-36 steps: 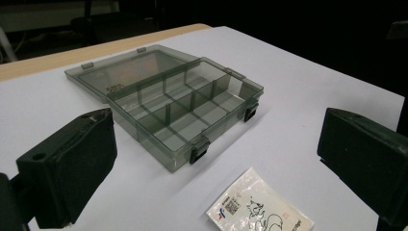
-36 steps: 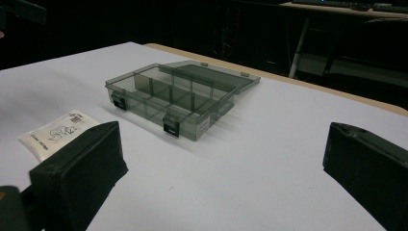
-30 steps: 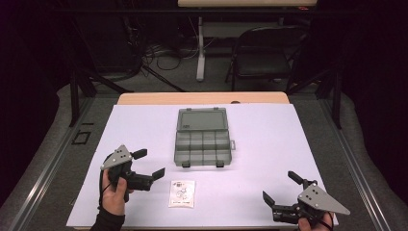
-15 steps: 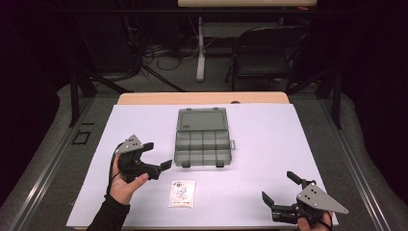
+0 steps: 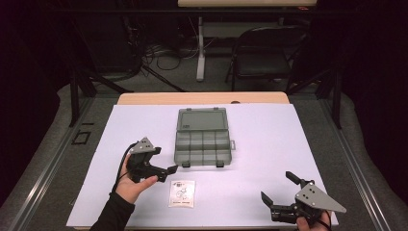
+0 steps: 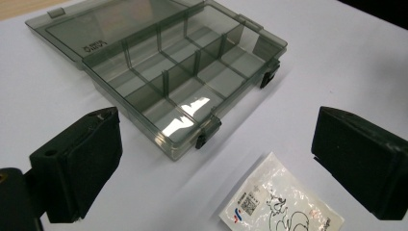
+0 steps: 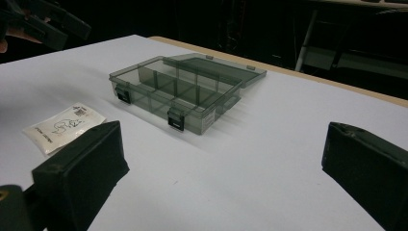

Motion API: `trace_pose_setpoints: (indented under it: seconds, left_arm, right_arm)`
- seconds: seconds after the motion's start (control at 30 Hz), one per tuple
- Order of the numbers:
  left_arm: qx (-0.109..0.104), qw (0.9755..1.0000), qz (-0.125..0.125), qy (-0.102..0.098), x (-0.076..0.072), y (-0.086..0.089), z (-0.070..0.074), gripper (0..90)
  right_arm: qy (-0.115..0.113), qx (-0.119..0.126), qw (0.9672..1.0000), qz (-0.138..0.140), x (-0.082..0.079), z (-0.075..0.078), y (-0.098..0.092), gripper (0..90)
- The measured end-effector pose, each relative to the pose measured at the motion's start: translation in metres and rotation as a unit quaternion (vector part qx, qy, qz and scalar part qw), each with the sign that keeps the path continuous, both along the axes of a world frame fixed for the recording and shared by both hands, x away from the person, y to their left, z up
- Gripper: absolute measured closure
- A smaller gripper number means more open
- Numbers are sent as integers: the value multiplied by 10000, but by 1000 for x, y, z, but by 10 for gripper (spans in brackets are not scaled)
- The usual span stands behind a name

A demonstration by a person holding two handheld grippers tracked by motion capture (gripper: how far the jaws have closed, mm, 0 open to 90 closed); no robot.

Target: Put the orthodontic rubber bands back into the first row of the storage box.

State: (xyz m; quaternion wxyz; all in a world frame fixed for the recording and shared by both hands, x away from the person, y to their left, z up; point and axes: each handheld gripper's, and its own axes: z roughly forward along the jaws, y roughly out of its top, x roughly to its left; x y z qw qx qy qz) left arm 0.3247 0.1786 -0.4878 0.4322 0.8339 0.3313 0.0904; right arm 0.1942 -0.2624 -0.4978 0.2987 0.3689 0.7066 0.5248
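A smoky clear organizer box (image 5: 203,147) lies open in the middle of the white sheet, its lid (image 5: 202,119) flat behind it and its compartments bare. A small white printed packet (image 5: 183,193) lies in front of its near left corner. My left gripper (image 5: 162,167) is open, held just left of the box's front edge and above the packet. In the left gripper view the box (image 6: 173,82) and the packet (image 6: 281,202) sit between the wide jaws of the left gripper (image 6: 216,144). My right gripper (image 5: 279,187) is open near the front right edge, facing the box (image 7: 183,86) and the packet (image 7: 65,122).
The white sheet (image 5: 298,134) covers a wooden table whose far edge (image 5: 202,98) shows. A folding chair (image 5: 267,53), a table leg and cables stand in the dark behind. Grey floor rails run along both sides.
My left gripper has moved forward and to the right, from the front left of the sheet to beside the box's near left corner. The right gripper has stayed put.
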Motion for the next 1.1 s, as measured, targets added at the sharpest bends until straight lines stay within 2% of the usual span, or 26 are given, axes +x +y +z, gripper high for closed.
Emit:
trace_pose_setpoints:
  seconds: [0.2, 0.37, 0.47, 0.6, 0.73, 0.83, 0.97, 1.1]
  left_arm:
    - [201, 9998, -8, 2, -3, -4, -4, 160]
    - [337, 9994, -52, 108, -4, -6, -9, 164]
    - [391, 9989, -73, 252, -4, -8, -13, 168]
    - [545, 9980, -149, 291, -5, -12, -17, 202]
    - [748, 9962, -292, 325, -6, -17, -23, 255]
    - [822, 9951, -423, 342, -7, -21, -27, 324]
    - [916, 9932, -602, 399, -9, -27, -32, 368]
    - [1168, 9897, -723, 397, -11, -32, -39, 388]
  right_arm:
    - [37, -25, 10000, 17, 0, 0, 0, 8]
    - [75, -43, 10000, 43, 1, -1, 0, 7]
    - [66, -44, 10000, 31, 1, -1, 0, 8]
    - [93, -58, 9999, 45, 1, -1, 0, 8]
    - [128, -27, 9999, 58, 1, -1, 1, 8]
    - [105, -35, 9999, 60, 1, -2, 1, 9]
    - [119, -76, 9999, 88, 2, -2, 1, 9]
    - [147, -73, 9998, 87, 2, -2, 0, 11]
